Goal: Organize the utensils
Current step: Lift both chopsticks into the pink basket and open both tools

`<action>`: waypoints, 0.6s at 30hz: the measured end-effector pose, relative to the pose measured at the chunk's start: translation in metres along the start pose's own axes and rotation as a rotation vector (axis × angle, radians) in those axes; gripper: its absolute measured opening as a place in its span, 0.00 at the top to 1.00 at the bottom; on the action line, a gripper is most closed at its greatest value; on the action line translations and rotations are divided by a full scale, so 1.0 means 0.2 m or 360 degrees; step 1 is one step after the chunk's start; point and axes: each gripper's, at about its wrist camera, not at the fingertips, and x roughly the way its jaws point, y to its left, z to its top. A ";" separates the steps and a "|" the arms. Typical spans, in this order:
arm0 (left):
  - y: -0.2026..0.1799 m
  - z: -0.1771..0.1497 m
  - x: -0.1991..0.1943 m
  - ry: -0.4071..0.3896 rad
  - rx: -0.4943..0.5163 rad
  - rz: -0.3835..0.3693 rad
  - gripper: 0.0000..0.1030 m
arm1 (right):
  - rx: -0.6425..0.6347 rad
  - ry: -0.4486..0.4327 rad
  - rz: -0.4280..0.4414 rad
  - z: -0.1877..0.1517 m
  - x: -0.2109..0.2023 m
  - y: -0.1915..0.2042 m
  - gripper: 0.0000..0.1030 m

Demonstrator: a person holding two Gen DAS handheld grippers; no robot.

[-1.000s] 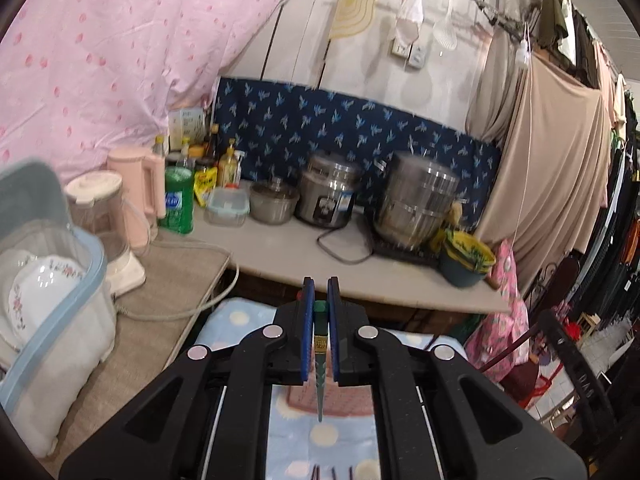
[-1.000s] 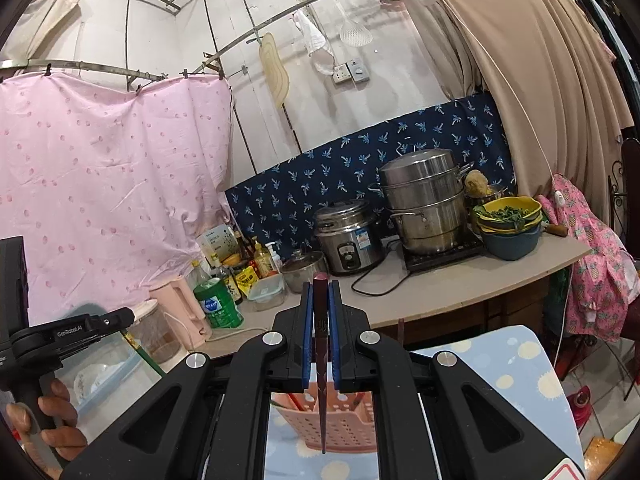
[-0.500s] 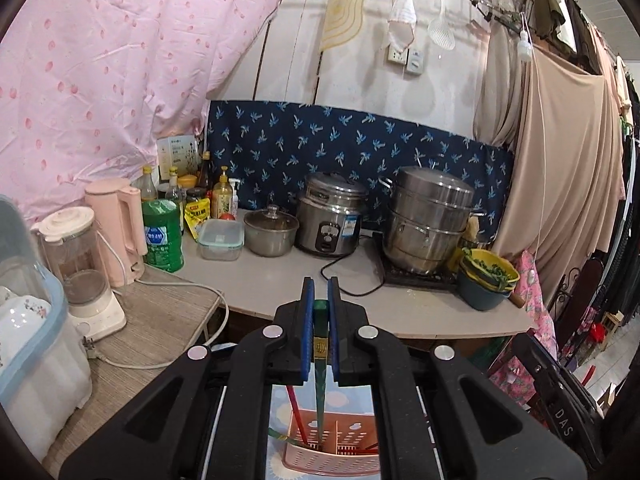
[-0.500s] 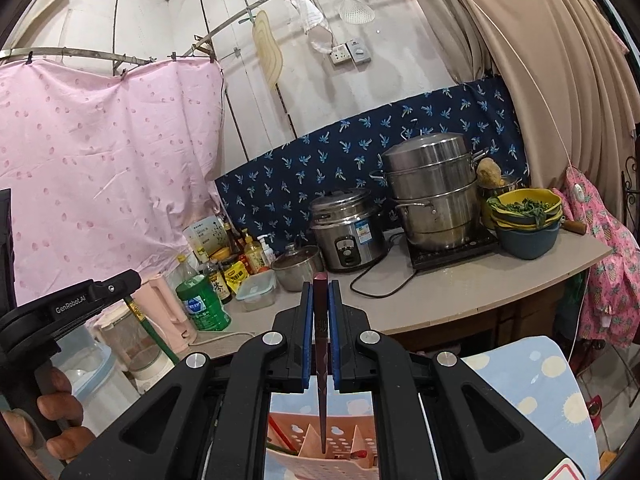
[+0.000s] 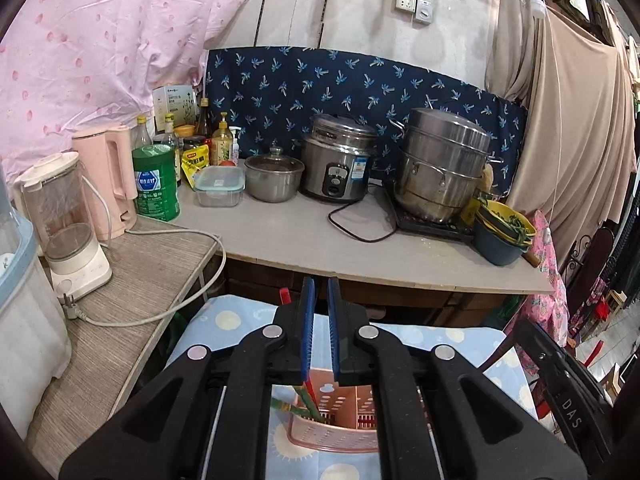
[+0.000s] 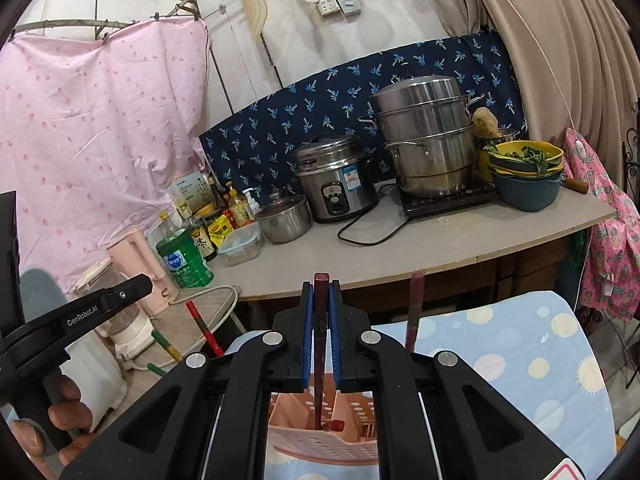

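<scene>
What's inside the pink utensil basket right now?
The pink utensil basket holds green chopsticks, red ones and a maroon chopstick; the hand-held grippers cover the rest.

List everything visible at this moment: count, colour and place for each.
utensil basket: 1, pink, on dotted blue cloth
red chopstick: 1, leaning left
green chopstick: 1, leaning beside it
upright chopstick: 1, dark red, right
steamer pot: 1, steel, counter right
rice cooker: 1, steel, counter middle
kettle: 1, pink, counter left
bowls: stacked, yellow and blue, counter end
left gripper: black, shut, nothing seen between pads
right gripper: black, around held chopstick, jaws just opening slightly
</scene>
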 end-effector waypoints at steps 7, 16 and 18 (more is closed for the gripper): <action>0.03 -0.04 -0.07 0.0000 -0.0023 0.0006 0.58 | 0.0004 -0.0043 0.0017 -0.01 -0.13 0.00 0.75; 0.06 -0.16 -0.26 0.0001 0.0004 -0.0001 0.52 | 0.0009 -0.0027 0.0061 -0.11 -0.34 0.00 0.73; 0.06 -0.21 -0.31 0.0014 0.0018 0.0004 0.50 | 0.0008 -0.0014 0.0069 -0.15 -0.39 0.01 0.73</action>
